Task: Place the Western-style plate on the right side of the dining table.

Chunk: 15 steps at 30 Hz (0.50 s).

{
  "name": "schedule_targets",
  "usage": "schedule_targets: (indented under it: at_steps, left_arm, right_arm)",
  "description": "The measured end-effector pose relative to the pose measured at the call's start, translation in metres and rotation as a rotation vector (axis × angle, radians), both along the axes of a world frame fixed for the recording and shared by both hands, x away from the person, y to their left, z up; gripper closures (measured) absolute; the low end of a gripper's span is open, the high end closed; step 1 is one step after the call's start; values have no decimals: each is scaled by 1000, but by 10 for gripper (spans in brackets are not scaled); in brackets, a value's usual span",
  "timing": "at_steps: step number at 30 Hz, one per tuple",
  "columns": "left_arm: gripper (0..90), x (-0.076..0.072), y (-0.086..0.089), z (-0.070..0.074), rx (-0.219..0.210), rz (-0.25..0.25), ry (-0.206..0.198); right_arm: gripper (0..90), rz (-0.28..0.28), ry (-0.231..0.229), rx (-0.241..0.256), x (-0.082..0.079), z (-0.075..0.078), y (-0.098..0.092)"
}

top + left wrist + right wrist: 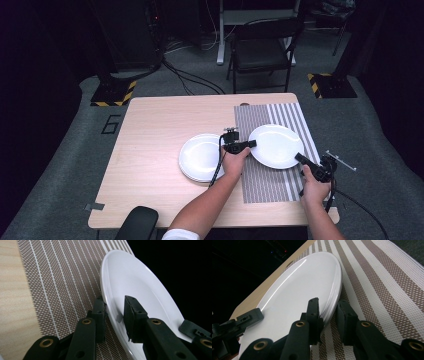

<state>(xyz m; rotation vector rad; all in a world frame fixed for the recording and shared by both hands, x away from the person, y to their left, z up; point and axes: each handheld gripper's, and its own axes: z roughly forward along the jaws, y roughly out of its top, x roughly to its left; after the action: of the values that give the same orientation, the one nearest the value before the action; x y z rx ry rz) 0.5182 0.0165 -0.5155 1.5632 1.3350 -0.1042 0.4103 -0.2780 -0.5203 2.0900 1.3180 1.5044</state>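
Both grippers are on the same white plate (pixel 276 145), which sits on the striped placemat (pixel 262 182) at the right side of the wooden tabletop (pixel 150 145). The left gripper (pixel 248 144) comes in at the plate's left edge, and in the left gripper view its 2 black jaws straddle the rim, 1 under the plate and 1 over its inner face, with a little gap showing on the upper side, so they bracket the rim rather than visibly clamp it. The right gripper (pixel 300 158) meets the plate's lower right edge; in the right gripper view its jaws also sit either side of the rim, 1 over the plate and 1 out over the mat, close in on the rim, though whether they press it cannot be told. The plate's rim looks raised off the mat in both gripper views. A second stack of white plates (pixel 201 157) lies just left of the mat on the bare wood, beside the left hand (pixel 234 162). A dark chair (pixel 262 47) stands beyond the far edge.
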Motion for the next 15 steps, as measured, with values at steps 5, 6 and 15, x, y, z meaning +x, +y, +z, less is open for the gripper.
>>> schedule_targets:
  at_steps: [5,6,15]
  left_arm:
    - [718,2,-2,0,7,-5,2]
    - [718,2,-3,0,8,-6,2]
    - [717,5,-3,-2,2,1,3]
  right_arm:
    - [733,-7,5,5,1,0,-1]
    - [733,-6,1,3,1,-1,-2]
    - [727,1,-1,-15,3,0,-1]
